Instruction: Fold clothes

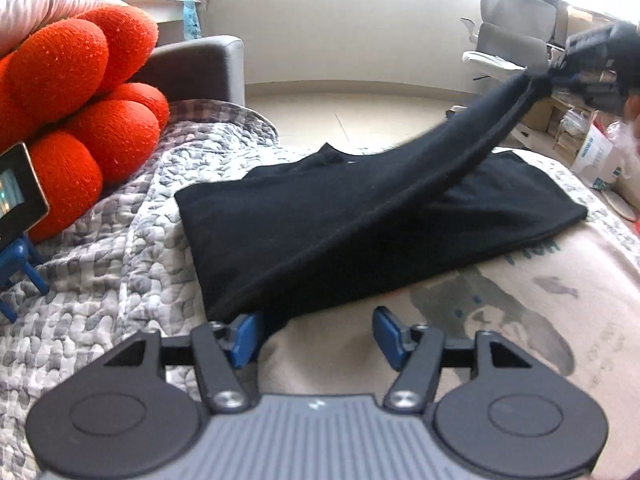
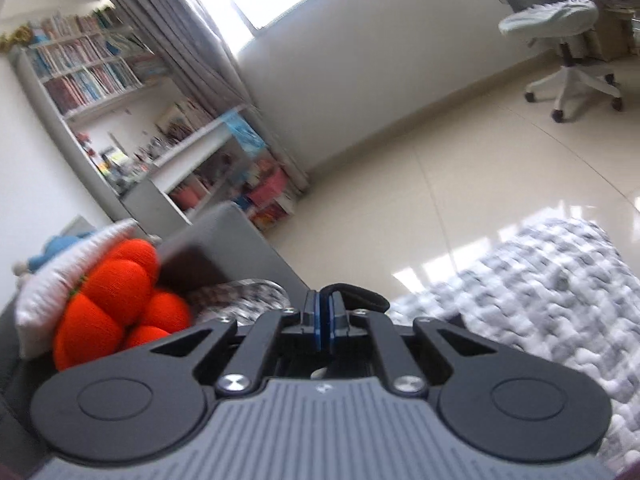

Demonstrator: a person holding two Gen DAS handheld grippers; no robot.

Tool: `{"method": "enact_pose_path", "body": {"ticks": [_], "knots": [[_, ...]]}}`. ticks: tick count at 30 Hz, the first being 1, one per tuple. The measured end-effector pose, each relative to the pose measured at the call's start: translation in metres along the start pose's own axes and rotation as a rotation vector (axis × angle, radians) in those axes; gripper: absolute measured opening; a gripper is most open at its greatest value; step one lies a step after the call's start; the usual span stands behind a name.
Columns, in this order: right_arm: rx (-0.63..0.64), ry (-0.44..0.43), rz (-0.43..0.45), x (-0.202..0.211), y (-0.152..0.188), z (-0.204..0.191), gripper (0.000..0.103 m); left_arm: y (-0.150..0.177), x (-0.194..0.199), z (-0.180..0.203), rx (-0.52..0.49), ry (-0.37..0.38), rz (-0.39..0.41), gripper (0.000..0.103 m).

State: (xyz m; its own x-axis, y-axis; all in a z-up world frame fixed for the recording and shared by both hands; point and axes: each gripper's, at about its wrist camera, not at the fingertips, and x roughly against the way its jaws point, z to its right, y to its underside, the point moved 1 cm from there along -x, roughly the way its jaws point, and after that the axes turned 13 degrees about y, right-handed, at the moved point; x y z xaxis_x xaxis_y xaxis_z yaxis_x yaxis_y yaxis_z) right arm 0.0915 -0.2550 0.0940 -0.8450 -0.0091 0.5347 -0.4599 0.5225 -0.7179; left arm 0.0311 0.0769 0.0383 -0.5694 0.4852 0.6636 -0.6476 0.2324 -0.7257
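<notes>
A black garment (image 1: 320,232) lies partly folded on a beige printed garment (image 1: 500,320) spread over the quilt. One corner of the black garment is lifted up to the right, pinched in my right gripper (image 1: 592,68). In the right wrist view that gripper (image 2: 324,320) is shut, and a loop of black hem (image 2: 356,294) pokes out past its blue pads. My left gripper (image 1: 316,336) is open at the black garment's near corner. The cloth edge rests against its left pad (image 1: 244,340), while the right pad (image 1: 386,336) stands free over the beige fabric.
A grey-and-white quilt (image 1: 120,260) covers the surface. An orange knot cushion (image 1: 80,100) and a small screen on a blue stand (image 1: 16,196) sit at the left by a grey sofa arm (image 1: 200,64). An office chair (image 1: 516,36) and bags stand at the right; a bookshelf (image 2: 100,68) lines the wall.
</notes>
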Motion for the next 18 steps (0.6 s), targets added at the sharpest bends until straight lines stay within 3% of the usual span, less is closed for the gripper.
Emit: {"method": "enact_pose_path", "body": {"ticks": [6,11,15,18], "knots": [[0.006,0.032,-0.040,-0.008,0.006,0.008,0.006,0.001,0.013,-0.013,0.054,0.048,-0.008,0.064],[-0.008,0.042,-0.025,0.000,0.002,0.020,0.006,0.000,0.029,-0.012,0.021,0.090,-0.010,0.064],[-0.006,0.060,-0.031,-0.003,0.003,0.022,0.006,-0.001,0.050,-0.018,-0.005,0.102,0.031,0.064],[-0.009,0.075,-0.040,-0.007,0.005,0.024,0.006,-0.003,0.061,-0.031,0.060,0.123,0.084,0.064]]}}
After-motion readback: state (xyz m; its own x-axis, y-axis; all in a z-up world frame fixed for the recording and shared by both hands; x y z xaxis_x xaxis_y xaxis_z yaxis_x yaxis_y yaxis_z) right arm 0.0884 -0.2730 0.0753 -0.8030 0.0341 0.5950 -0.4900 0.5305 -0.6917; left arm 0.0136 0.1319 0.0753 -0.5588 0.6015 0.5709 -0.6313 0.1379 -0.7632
